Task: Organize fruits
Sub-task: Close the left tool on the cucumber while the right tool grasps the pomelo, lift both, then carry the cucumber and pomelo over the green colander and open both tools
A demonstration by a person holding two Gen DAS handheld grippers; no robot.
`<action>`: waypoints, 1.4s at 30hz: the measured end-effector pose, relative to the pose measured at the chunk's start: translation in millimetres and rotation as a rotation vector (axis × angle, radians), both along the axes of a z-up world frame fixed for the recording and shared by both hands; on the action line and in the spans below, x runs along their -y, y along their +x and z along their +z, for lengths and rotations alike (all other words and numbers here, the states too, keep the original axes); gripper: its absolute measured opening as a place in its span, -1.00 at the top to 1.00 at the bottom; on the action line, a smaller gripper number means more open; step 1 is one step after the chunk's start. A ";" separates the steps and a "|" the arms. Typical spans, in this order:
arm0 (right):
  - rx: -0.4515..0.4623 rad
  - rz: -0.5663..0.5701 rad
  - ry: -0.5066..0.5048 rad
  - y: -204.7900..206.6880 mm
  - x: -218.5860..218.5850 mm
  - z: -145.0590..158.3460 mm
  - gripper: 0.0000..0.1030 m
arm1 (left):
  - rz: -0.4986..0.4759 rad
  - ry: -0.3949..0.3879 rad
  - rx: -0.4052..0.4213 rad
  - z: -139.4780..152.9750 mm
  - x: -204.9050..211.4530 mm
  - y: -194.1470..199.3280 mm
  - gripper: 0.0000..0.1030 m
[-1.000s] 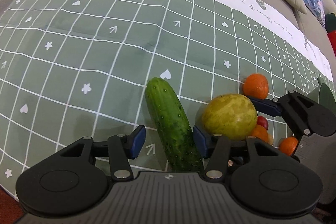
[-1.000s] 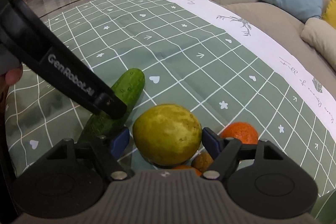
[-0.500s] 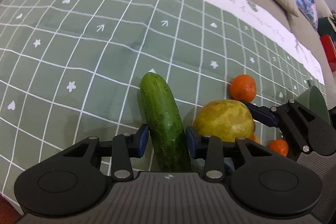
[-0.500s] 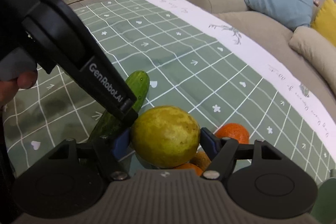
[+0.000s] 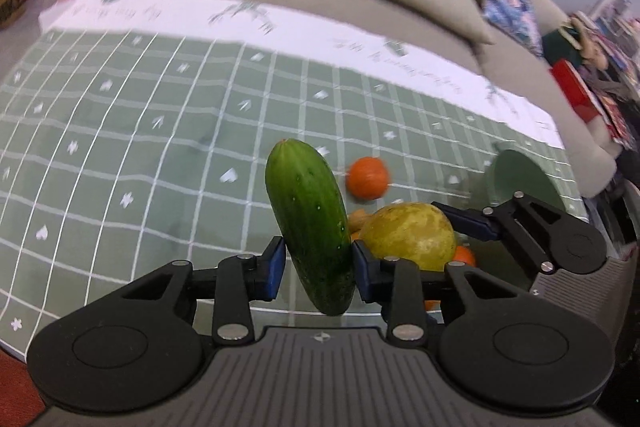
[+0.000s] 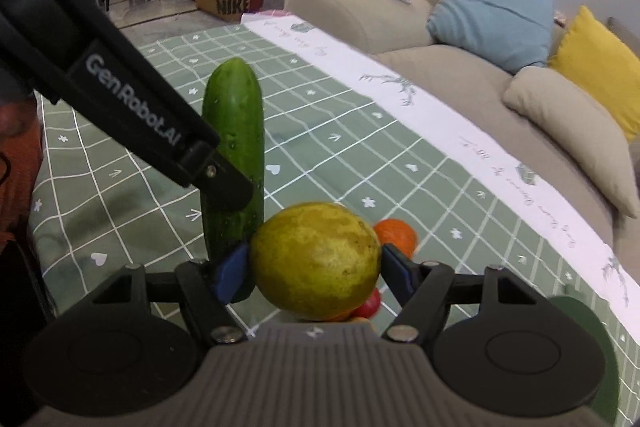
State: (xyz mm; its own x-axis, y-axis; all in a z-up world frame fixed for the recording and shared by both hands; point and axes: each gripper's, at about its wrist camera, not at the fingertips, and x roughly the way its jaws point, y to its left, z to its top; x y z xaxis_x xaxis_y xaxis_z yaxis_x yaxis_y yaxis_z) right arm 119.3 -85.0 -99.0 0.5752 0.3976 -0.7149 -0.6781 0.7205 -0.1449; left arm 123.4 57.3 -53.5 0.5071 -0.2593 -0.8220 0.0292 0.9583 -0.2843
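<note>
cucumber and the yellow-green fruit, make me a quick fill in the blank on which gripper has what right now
1. The left gripper is shut on the ____.
2. The yellow-green fruit sits between the pads of the ____ gripper.
3. The orange lying apart from the fruit pile rests on the ____ checked cloth.

Missing words: cucumber; right; green

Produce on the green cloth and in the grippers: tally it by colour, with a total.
Green: 1, the cucumber.
Yellow-green: 1, the round fruit.
Orange: 1 lying clear on the cloth; at least 2 more partly hidden under the round fruit.
Red: 1, a small one.
Total: at least 6.
</note>
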 end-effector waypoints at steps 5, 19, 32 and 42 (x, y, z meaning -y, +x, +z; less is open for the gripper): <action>0.036 -0.059 0.031 -13.8 35.2 24.7 -0.32 | -0.075 -0.010 0.060 24.6 24.5 -4.1 0.24; -0.034 -0.265 -0.045 -7.0 172.5 45.6 -0.32 | -0.316 -0.060 0.088 49.7 142.6 35.5 0.24; -0.217 -0.341 -0.047 40.0 215.6 2.4 -0.32 | -0.416 0.000 -0.060 1.1 203.0 71.6 0.25; -0.303 -0.321 -0.072 57.5 209.4 -32.6 -0.32 | -0.427 -0.005 -0.128 -22.7 212.5 95.2 0.25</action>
